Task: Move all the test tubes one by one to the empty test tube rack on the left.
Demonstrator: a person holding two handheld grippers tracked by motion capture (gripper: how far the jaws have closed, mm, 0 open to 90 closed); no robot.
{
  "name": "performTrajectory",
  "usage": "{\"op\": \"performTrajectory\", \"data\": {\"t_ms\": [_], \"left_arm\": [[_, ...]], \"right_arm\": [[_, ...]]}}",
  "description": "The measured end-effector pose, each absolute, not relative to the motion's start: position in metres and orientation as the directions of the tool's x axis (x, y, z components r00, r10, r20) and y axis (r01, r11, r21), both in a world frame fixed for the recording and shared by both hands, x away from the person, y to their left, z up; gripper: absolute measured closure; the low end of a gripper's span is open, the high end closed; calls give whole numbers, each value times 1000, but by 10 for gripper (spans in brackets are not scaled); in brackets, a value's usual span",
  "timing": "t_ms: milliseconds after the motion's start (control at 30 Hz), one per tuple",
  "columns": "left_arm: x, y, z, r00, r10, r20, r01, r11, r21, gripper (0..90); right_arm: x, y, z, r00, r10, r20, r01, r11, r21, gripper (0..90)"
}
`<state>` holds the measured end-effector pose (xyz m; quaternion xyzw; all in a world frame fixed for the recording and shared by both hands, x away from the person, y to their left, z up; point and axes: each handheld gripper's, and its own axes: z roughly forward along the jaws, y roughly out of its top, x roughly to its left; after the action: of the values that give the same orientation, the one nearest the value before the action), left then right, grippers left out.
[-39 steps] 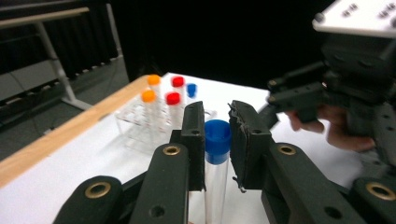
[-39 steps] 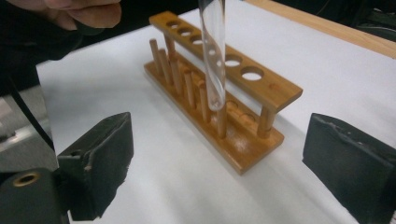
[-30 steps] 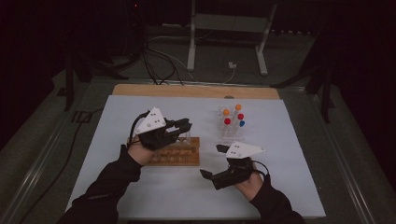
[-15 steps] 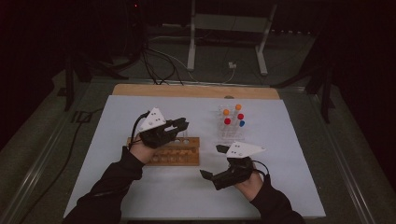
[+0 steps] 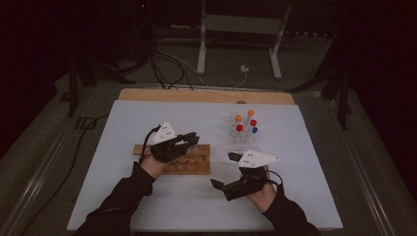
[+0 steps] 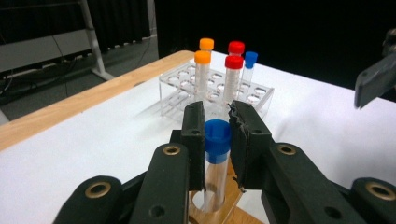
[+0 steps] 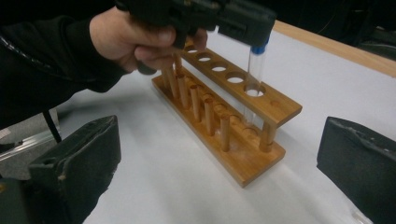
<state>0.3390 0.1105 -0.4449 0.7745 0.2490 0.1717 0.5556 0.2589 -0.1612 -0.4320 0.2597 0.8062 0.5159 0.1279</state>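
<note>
Wood and clear plastic meet on a white-topped counter [image 5: 147, 206] with a pale timber strip along its far edge. A person's left gripper [image 6: 218, 122] has its black, rough-padded fingers [image 6: 194, 126] clamped on the blue screw cap of a clear tube [image 6: 215, 172], held upright, its lower end through a hole near one end of the wooden rack [image 7: 224, 119] — a two-tier piece with a row of round holes in the top rail, a row of thin pegs alongside and a flat base. The other holes that show in the rail stand vacant.

From the right gripper view the rack's grain, pegs and holes read plainly, and the tube's glassy wall is seen passing through the rail toward the base; the hand [image 7: 140, 37] and dark sleeve of the left arm loom above it. The left gripper view looks the other way — past the blue cap to a clear plastic rack [image 6: 219, 93] of many wells, farther back on the counter, carrying two orange-capped, two red-capped and one blue-capped tube.

The right gripper [image 5: 236, 182], seen from above with its grey three-cornered plate, rests near the counter's front edge, well apart from both racks, its padded fingers spread wide with nothing between them.
</note>
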Motion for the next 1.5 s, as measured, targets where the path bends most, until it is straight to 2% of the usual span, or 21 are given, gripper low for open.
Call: {"op": "performTrajectory", "data": {"t_ms": [933, 1000, 1100, 1133, 1167, 1233, 1267, 1367, 1467, 1500], "left_arm": [[342, 104, -457, 831, 556, -11, 232, -329, 915, 768], [342, 103, -456, 831, 556, 10, 221, -348, 911, 768], [344, 105, -453, 834, 551, -24, 242, -326, 914, 747], [344, 106, -451, 840, 542, -29, 237, -318, 918, 714], [343, 107, -449, 838, 544, -31, 236, -312, 920, 619], [342, 110, -444, 844, 534, -48, 240, -295, 925, 587], [341, 112, -441, 842, 538, -48, 240, -293, 926, 478], [336, 117, -434, 838, 543, -52, 238, -278, 931, 424], [328, 124, -429, 836, 545, -64, 241, -260, 935, 243], [325, 127, -427, 841, 536, -75, 246, -255, 935, 243]], "right_arm": [[261, -174, -420, -806, 590, 35, 266, 308, 914, 0], [261, -178, -415, -803, 595, 33, 259, 298, 919, 0], [263, -186, -409, -790, 612, 32, 258, 285, 923, 0], [264, -188, -406, -785, 619, 30, 257, 281, 925, 0], [265, -195, -401, -772, 635, 22, 251, 272, 929, 0], [265, -199, -398, -764, 645, 20, 248, 265, 932, 0], [267, -207, -392, -747, 665, 24, 243, 239, 940, 0], [270, -216, -387, -729, 684, 21, 241, 228, 943, 0], [278, -232, -382, -694, 719, 44, 259, 192, 947, 0], [278, -232, -382, -694, 719, 44, 259, 192, 947, 0]]}}
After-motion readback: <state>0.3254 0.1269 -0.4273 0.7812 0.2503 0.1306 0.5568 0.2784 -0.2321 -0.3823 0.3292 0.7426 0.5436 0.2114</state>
